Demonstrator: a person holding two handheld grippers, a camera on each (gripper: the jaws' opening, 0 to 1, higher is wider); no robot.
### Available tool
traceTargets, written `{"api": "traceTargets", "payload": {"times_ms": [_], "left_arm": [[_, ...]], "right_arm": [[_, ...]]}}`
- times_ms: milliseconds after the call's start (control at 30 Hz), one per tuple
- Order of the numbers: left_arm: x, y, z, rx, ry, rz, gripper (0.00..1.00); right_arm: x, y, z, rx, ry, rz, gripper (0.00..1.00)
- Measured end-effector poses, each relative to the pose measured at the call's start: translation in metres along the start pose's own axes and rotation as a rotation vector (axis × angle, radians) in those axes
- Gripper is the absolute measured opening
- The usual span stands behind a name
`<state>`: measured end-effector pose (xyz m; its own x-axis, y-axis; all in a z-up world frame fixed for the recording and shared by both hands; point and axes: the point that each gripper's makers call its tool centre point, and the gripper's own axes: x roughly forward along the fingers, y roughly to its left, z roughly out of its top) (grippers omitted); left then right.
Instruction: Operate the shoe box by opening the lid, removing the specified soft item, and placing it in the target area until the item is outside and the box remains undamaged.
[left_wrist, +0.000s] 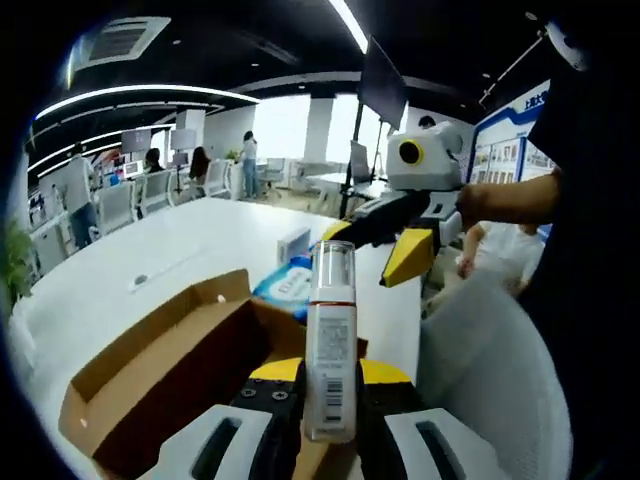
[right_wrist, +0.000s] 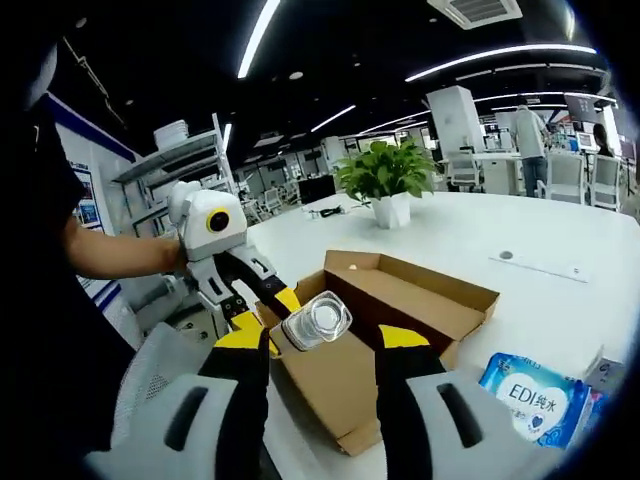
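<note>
The left gripper (left_wrist: 330, 415) clamps its jaws on an upright bottle (left_wrist: 331, 340) lifted above the open shoe box (left_wrist: 170, 370) for carrying out, while the right gripper (right_wrist: 322, 375) waits with jaws spread

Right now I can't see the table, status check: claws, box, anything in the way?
Left claw shut on clear bottle. Right claw open. Cardboard box open. Wipes pack on white table.
</note>
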<state>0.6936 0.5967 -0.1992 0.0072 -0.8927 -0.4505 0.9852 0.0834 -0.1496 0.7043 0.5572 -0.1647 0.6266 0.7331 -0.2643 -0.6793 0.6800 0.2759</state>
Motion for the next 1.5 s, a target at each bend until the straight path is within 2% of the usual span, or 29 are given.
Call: {"api": "traceTargets", "payload": {"times_ms": [233, 300, 533, 867, 967, 1067, 1400, 1500], "left_arm": [[0.002, -0.007, 0.003, -0.04, -0.032, -0.027, 0.19], [0.003, -0.009, 0.003, -0.049, -0.036, -0.037, 0.19], [0.004, -0.016, 0.003, -0.099, -0.059, -0.075, 0.19], [0.014, -0.025, 0.0, -0.099, -0.037, -0.102, 0.19], [0.017, -0.021, -0.001, -0.067, -0.025, -0.09, 0.19], [0.021, -0.012, -0.001, 0.003, -0.013, -0.044, 0.19], [0.025, 0.0, 0.008, 0.032, -0.02, -0.002, 0.21], [0.026, 0.002, 0.013, 0.054, -0.025, 0.013, 0.27]], "right_arm": [[0.007, 0.001, 0.003, 0.015, -0.011, 0.027, 0.29], [0.008, 0.006, 0.004, 0.021, -0.014, 0.055, 0.26], [0.008, 0.009, 0.009, 0.055, -0.02, 0.074, 0.23], [0.013, 0.018, 0.012, -0.004, 0.0, 0.084, 0.21], [0.014, 0.018, 0.012, -0.058, 0.02, 0.061, 0.2], [0.015, 0.014, 0.011, -0.074, 0.042, 0.021, 0.19], [0.011, 0.004, 0.022, -0.083, 0.021, -0.029, 0.19], [0.009, 0.001, 0.026, -0.082, 0.014, -0.043, 0.19]]}}
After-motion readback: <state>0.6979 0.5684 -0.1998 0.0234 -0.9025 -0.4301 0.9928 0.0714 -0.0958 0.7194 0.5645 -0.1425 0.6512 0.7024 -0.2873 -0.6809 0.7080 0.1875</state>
